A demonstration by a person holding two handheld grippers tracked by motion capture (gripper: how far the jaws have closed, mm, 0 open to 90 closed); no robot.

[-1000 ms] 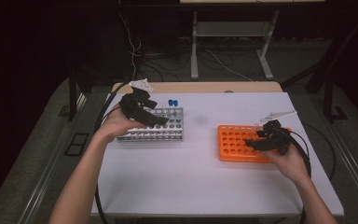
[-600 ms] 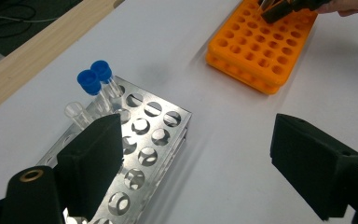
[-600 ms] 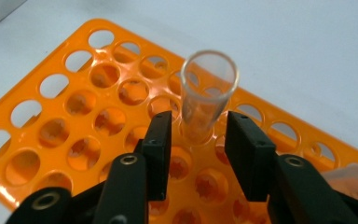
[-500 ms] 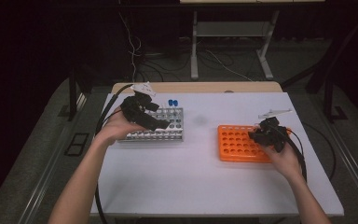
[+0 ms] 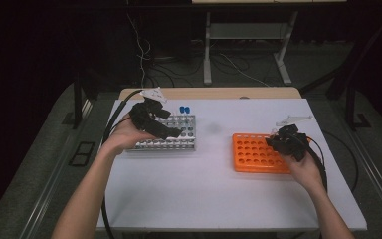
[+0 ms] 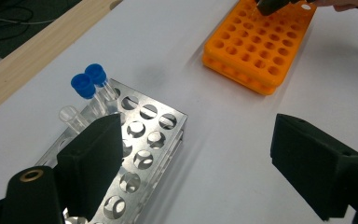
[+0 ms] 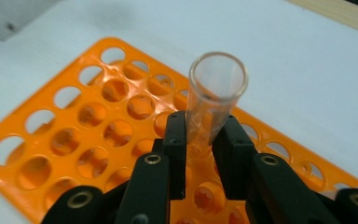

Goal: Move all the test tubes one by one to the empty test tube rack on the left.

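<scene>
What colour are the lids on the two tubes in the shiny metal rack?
Blue. The two caps on the tubes in the metal rack show best in the left gripper view.

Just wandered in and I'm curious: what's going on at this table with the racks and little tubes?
A person works with two tools. The right hand-held gripper is shut on a clear uncapped tube above the orange rack. The left hand-held gripper hangs open over the metal rack, which holds two blue-capped tubes.

The right gripper now sits at the orange rack's far right corner, pulled back from over its holes; its jaws clamp a clear open tube; the left gripper tilts slightly.
</scene>
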